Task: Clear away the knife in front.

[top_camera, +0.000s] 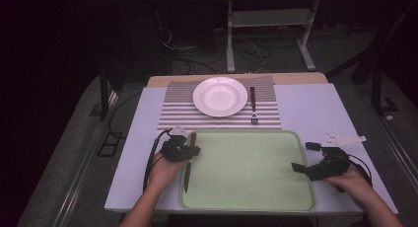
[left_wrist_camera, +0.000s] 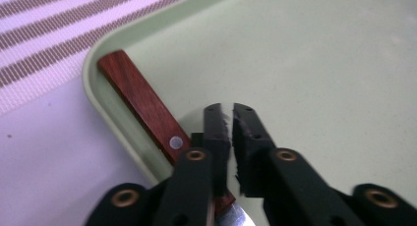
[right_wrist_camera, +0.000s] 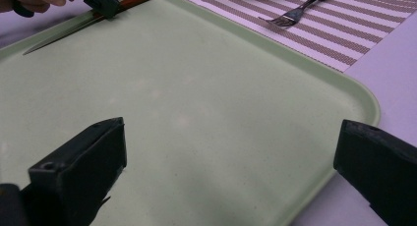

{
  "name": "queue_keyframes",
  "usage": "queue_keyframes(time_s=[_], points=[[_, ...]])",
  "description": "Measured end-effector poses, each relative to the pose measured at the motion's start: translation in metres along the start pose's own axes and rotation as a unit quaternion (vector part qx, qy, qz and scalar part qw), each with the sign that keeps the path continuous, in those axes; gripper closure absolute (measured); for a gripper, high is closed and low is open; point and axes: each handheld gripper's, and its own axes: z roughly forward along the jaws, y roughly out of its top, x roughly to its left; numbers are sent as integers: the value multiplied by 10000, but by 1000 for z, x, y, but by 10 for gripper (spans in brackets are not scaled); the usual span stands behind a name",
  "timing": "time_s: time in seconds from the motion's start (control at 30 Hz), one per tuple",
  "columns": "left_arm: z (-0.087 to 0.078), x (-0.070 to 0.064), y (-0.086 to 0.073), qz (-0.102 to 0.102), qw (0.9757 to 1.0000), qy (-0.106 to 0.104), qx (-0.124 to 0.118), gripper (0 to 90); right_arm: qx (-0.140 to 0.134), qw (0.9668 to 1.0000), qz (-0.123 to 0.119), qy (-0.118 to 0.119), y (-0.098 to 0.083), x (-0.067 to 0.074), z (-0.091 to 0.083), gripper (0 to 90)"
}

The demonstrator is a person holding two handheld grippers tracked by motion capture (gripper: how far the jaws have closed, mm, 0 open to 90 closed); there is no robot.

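A knife with a reddish wooden handle (left_wrist_camera: 142, 105) lies inside the pale green tray (top_camera: 246, 132) along its left rim, blade (top_camera: 187, 175) pointing toward the person. My left gripper (top_camera: 190, 150) hovers over the handle's blade end. Its jaws stand almost together with only a thin gap (left_wrist_camera: 231, 110), and the handle passes under the left jaw rather than between the tips. My right gripper (top_camera: 304, 156) stands open at the tray's right edge (right_wrist_camera: 364, 100), jaws wide apart (right_wrist_camera: 231, 137) with nothing between them. The knife (right_wrist_camera: 64, 32) and the left gripper (right_wrist_camera: 96, 0) appear far off in the right gripper view.
A white plate (top_camera: 220, 96) sits on a striped placemat (top_camera: 177, 113) beyond the tray, with a wooden-handled fork (top_camera: 253, 106) to its right. The tray's flat middle (top_camera: 246, 168) holds nothing. Bare white tabletop (top_camera: 305, 108) flanks the placemat.
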Motion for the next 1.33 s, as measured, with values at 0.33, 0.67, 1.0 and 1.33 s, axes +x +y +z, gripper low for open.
queue_keyframes(time_s=[0.33,0.67,1.0,1.33], points=[[-18,-4,4,82,9986,-94,-507,478,17,10000,-2,2,0,0,0,0],[-33,-9,1,278,9968,-188,-731,189,-3,10000,14,6,0,0,-1,0],[-49,-9,-9,314,9957,163,-860,0,-11,10000,-8,23,-1,1,-1,0],[-49,-8,-11,327,9960,155,-819,0,-18,10000,-4,29,-1,0,-1,0]])
